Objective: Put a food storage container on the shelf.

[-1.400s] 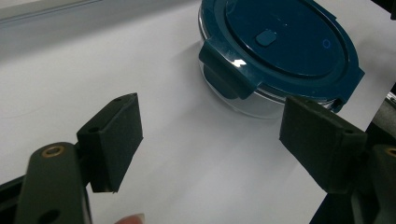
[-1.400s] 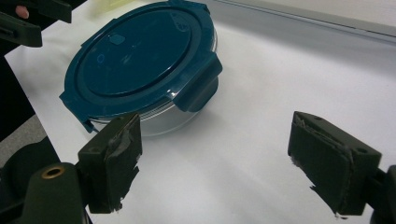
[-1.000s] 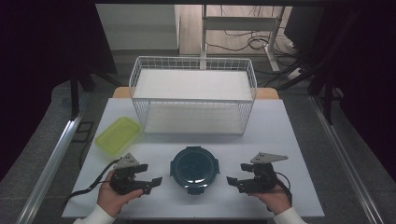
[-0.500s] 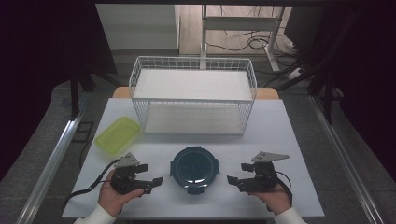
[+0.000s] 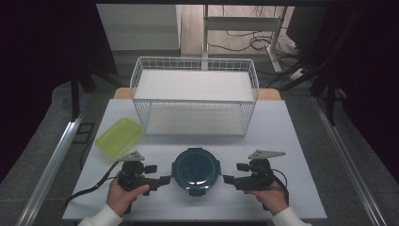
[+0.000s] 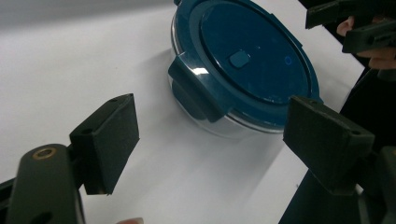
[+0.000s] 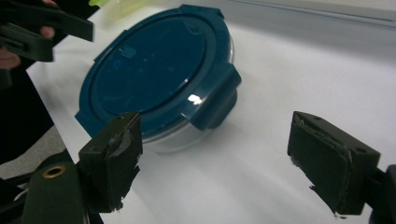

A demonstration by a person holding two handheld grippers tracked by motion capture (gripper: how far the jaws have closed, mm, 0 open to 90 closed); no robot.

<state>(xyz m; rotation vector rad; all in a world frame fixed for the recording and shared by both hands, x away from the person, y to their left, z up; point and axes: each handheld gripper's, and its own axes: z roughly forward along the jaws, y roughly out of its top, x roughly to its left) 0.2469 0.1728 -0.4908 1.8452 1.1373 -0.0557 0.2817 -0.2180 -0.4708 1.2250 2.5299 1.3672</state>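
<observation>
A round clear container with a dark blue clip-on lid [image 5: 195,169] sits near the table's front edge, between my two grippers. My left gripper [image 5: 159,173] stands open just to its left, its jaws wide apart and pointing at a lid clip [image 6: 198,91]. On the other side my right gripper [image 5: 234,173] is open too, with the container [image 7: 159,74] just ahead of its jaws and nothing between them. The container's lid [image 6: 252,60] carries a small raised tab in its middle. Neither gripper touches it.
A white wire basket [image 5: 195,96] stands across the back of the white table [image 5: 291,141]. A yellow-green lid or shallow tray [image 5: 118,135] lies at the left. The table's edges drop to a grey floor on both sides.
</observation>
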